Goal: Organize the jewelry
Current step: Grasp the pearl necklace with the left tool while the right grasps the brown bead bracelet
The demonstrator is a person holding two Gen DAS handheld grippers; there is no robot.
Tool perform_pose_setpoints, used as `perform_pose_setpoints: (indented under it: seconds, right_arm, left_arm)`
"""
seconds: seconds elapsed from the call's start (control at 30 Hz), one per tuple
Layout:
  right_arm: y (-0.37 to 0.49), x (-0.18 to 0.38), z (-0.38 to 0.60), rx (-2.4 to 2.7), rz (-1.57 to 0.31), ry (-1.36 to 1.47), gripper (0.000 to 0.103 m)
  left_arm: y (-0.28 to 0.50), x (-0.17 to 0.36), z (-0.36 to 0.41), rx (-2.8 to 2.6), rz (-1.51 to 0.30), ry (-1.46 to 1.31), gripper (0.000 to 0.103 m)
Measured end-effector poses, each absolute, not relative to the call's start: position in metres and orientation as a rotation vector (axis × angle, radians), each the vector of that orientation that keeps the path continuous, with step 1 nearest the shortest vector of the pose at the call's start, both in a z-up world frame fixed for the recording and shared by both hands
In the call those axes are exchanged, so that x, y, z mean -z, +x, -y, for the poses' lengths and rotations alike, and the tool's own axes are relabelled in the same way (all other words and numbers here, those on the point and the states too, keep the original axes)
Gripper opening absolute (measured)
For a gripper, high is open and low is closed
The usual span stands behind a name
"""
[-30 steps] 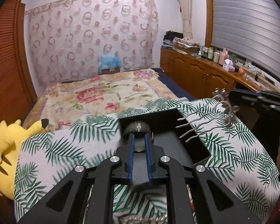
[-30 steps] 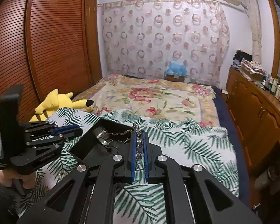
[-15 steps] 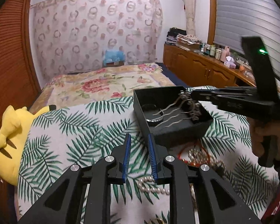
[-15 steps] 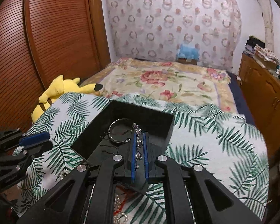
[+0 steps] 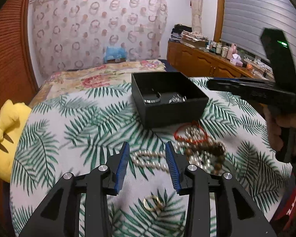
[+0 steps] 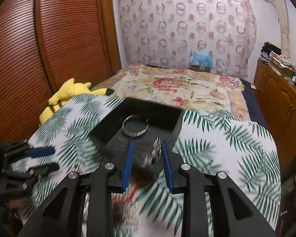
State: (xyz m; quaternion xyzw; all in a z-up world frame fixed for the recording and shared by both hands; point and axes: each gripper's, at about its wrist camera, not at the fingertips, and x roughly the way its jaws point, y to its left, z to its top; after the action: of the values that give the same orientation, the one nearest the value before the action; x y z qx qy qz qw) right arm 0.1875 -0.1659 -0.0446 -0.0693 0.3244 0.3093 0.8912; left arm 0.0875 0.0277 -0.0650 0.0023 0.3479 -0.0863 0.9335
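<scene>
Dropping a hair comb into the box, reaching for the next piece.

Silver comb [image 6: 155, 154] just released over the black box [image 5: 173, 106], loose between the right gripper [image 6: 147, 163] jaws, which have just been opening. Bangle [image 5: 152, 99] already inside. Next: lowering the left gripper [image 5: 147, 165], jaws just opened and empty, onto the pearl strand [image 5: 148, 159] on the palm-print cloth [image 5: 69, 122].

Yellow plush toy [image 5: 4, 138] cut by left edge, jewelry heap [image 6: 128, 207] motion-blurred (pieces indistinguishable), hairpin [image 6: 153, 156] smeared.
</scene>
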Motion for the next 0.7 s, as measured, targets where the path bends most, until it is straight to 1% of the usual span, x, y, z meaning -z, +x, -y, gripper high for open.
perform_pose_setpoints:
  seconds: [0.2, 0.23, 0.27, 0.3, 0.37, 0.4, 0.5, 0.63, 0.7]
  right_arm:
    - [0.151, 0.065, 0.173, -0.698, -0.732, -0.169, 0.031]
    - [0.146, 0.07, 0.172, -0.711, -0.746, -0.175, 0.031]
    - [0.141, 0.075, 0.171, -0.722, -0.76, -0.179, 0.031]
    - [0.138, 0.079, 0.17, -0.73, -0.773, -0.184, 0.031]
    - [0.132, 0.087, 0.166, -0.739, -0.792, -0.196, 0.029]
    - [0.13, 0.09, 0.165, -0.743, -0.8, -0.198, 0.027]
    - [0.129, 0.095, 0.159, -0.751, -0.809, -0.205, 0.026]
    - [0.133, 0.099, 0.151, -0.744, -0.822, -0.217, 0.022]
    - [0.134, 0.099, 0.147, -0.745, -0.821, -0.223, 0.021]
  left_arm:
    - [0.07, 0.075, -0.026, 0.169, -0.738, 0.004, 0.037]
    - [0.067, 0.076, -0.027, 0.167, -0.74, 0.008, 0.04]
    - [0.063, 0.076, -0.026, 0.165, -0.738, 0.012, 0.046]
    - [0.061, 0.076, -0.026, 0.165, -0.736, 0.013, 0.048]
    - [0.057, 0.077, -0.026, 0.164, -0.737, 0.017, 0.048]
    - [0.055, 0.077, -0.027, 0.162, -0.737, 0.017, 0.048]
    - [0.053, 0.077, -0.027, 0.155, -0.737, 0.017, 0.049]
    - [0.051, 0.076, -0.028, 0.145, -0.733, 0.018, 0.062]
    - [0.051, 0.076, -0.029, 0.141, -0.731, 0.018, 0.063]
